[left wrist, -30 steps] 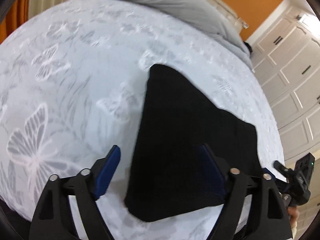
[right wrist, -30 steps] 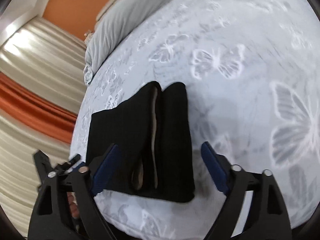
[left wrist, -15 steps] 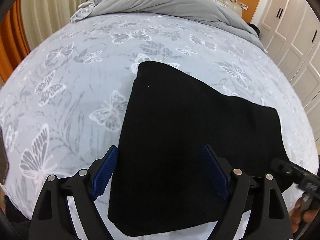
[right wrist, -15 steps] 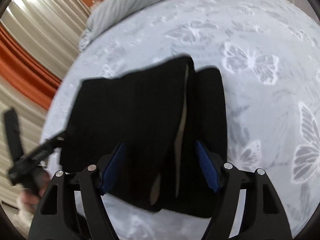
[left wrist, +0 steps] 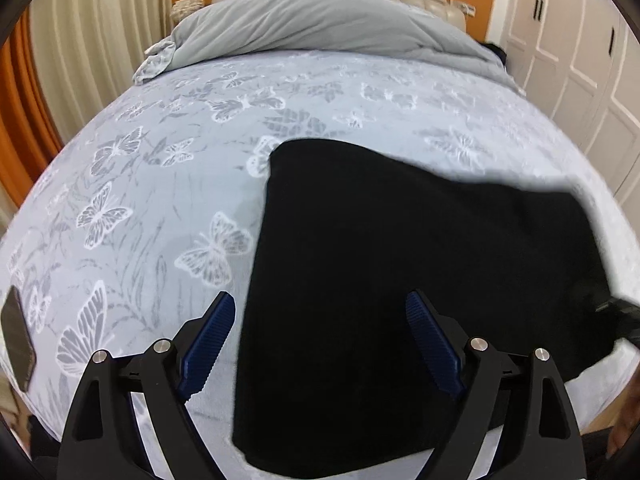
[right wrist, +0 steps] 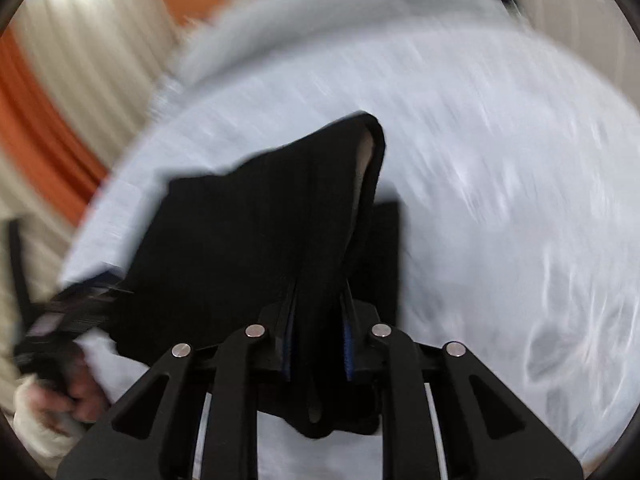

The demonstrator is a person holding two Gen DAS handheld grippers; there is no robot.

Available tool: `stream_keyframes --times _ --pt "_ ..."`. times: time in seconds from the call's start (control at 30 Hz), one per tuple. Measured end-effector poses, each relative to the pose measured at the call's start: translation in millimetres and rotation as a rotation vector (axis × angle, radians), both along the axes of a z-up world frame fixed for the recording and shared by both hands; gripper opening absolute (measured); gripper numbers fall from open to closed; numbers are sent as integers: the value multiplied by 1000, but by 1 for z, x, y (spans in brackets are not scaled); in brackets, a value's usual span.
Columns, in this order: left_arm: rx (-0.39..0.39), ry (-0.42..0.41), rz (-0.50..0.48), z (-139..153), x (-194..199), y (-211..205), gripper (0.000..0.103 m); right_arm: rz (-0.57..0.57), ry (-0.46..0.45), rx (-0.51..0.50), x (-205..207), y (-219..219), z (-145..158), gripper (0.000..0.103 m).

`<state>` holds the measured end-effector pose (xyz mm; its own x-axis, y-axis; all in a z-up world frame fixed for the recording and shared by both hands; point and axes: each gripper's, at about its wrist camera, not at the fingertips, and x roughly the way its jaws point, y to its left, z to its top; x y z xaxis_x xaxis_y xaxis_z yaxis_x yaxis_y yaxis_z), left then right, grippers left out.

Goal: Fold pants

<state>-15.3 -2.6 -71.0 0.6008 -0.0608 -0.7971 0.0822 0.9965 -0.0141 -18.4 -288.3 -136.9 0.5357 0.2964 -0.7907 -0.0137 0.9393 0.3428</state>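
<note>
Folded black pants lie on the butterfly-print bed sheet. My left gripper hangs open over their near left edge, one blue pad over the sheet and the other over the cloth. In the blurred right wrist view, my right gripper is closing its jaws, with its pads pinching a raised ridge of the pants. A pale lining shows inside that fold. The right gripper also shows as a dark blur at the pants' right end.
A grey duvet is bunched at the head of the bed, under a padded headboard. A dark phone lies near the bed's left edge. White wardrobe doors stand on the right and curtains on the left.
My right gripper has closed from wide open onto a fold of the pants and lifted it into a ridge. The left gripper has swung round and levelled, staying open over the pants' left edge.
</note>
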Motion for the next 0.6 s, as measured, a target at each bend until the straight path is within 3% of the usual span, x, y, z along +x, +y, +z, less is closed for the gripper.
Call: stream_keyframes --times 0.13,0.27,0.33,0.47,0.53,0.57,0.6 --pt "11 32 -17 -8 1 -5 85 -1 -90 -1 -9 -4 27 22" --pt "8 -6 0 1 1 0 85 7 -230 71 -19 -12 63 22" --pt "7 -5 21 1 4 6 86 26 -256 102 -13 -12 70 22" --pt "-11 50 78 -10 15 20 86 100 -225 152 19 13 68 22" --pt "-41 70 84 -14 17 25 87 139 -151 137 42 26 52 22" --pt "-46 70 82 -14 17 25 87 106 -80 74 57 26 34 21" --pt "-51 68 76 -13 17 26 87 49 -42 30 68 18 19 4"
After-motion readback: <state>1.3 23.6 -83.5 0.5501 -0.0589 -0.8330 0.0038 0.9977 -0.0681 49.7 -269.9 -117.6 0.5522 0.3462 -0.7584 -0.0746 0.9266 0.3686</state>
